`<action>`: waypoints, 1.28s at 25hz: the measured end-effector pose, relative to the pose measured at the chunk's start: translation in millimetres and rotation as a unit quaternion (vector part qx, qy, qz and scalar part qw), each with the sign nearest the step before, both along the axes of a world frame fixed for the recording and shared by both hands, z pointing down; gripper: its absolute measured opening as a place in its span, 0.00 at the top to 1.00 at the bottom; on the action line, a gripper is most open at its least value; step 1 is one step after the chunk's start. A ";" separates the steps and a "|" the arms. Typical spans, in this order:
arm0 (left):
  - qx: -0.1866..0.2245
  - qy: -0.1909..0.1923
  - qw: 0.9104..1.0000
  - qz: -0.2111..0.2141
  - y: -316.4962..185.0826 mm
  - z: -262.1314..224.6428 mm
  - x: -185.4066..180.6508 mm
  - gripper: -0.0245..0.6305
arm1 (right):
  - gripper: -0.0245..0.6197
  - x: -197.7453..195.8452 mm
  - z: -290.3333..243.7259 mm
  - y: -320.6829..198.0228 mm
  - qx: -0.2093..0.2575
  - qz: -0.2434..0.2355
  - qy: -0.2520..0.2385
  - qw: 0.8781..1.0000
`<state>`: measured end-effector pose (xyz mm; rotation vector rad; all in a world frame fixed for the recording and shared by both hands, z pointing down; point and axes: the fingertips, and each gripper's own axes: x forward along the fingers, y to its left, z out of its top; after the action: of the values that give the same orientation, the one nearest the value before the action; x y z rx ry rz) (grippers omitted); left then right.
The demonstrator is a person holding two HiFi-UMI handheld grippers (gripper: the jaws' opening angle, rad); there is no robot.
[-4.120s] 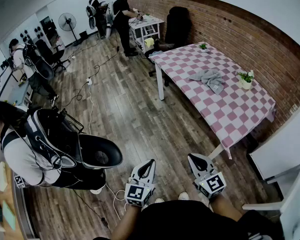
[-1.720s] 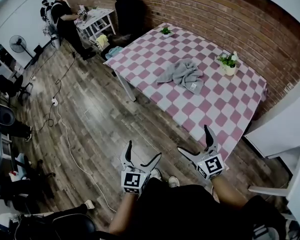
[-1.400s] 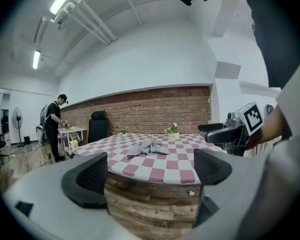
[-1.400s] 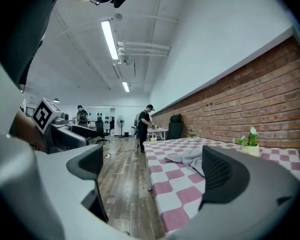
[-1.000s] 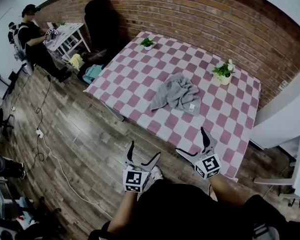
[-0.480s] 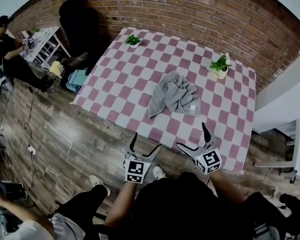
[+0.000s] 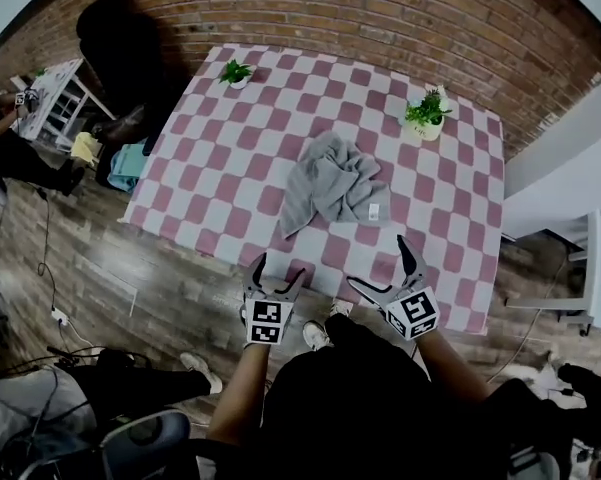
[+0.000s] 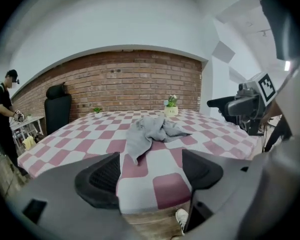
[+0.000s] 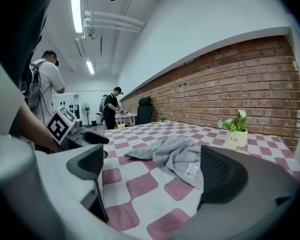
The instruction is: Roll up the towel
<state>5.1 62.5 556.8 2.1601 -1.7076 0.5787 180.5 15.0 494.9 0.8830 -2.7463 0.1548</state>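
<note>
The grey towel (image 7: 330,180) lies crumpled and unrolled near the middle of the pink-and-white checked table (image 7: 230,138).

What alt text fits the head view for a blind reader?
A crumpled grey towel lies on a checked table by a brick wall, with two potted plants. Nearer, the right tongs and the left tongs, just closed partway, are open and empty.
</note>
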 end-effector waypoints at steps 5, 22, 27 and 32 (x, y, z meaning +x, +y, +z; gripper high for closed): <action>-0.037 -0.014 0.999 -0.006 -23.8 30.5 -7.7 0.45 | 0.05 6.5 5.2 -23.6 -0.005 0.009 0.006 1.000; -0.122 -0.078 0.988 -0.044 -81.1 78.4 -29.6 0.90 | 0.05 36.4 39.2 -69.2 -0.050 0.030 0.020 0.998; -0.117 -0.083 0.989 -0.042 -87.5 70.7 -29.6 0.93 | 0.05 30.0 47.6 -75.9 -0.067 0.005 0.023 0.997; -0.106 -0.062 0.991 -0.055 -90.5 51.5 -31.2 0.93 | 0.06 10.5 53.0 -82.6 -0.071 -0.039 0.019 0.997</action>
<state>-26.1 -28.0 608.3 1.9051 -1.7284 0.8393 191.0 -67.7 547.8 0.7328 -2.6912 0.3108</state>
